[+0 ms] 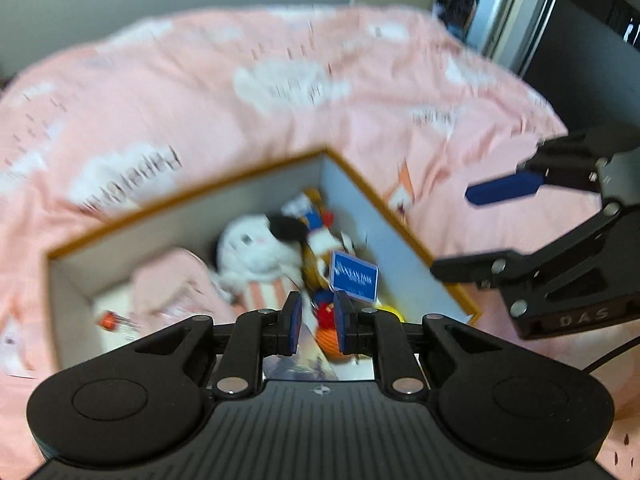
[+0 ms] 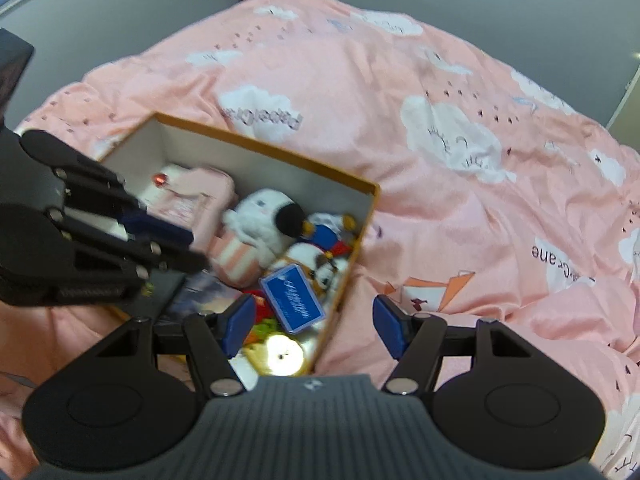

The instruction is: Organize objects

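From the left wrist camera, the left gripper [image 1: 318, 322] hangs over an open box [image 1: 188, 196]. Its two blue pads are close together with a small gap, and nothing is between them. The box is stiff card with grey-white walls inside and an orange-brown rim. It sits on a soft pink bed cover [image 1: 240, 80] with white clouds printed on it. Inside lie a fluffy white plush toy [image 1: 256, 248] with a black patch, a flat blue card pack [image 1: 354, 280] with white writing, and a folded pink cloth [image 1: 172, 284]. This view is blurry. The right gripper [image 1: 472, 232] shows at the right side, over the bed cover, just past the box's edge.

From the right wrist camera, the right gripper [image 2: 314, 324] has its blue pads wide apart and holds nothing. The box [image 2: 280, 152] wall runs between them. The blue card pack [image 2: 296, 298] is a smooth rectangle with round corners, resting on small plush toys near the box's right wall. The round white plush toy [image 2: 264, 210] leans on a pink-and-white striped soft thing [image 2: 236, 258]. The left gripper [image 2: 160, 236], black and hard, reaches in from the left.
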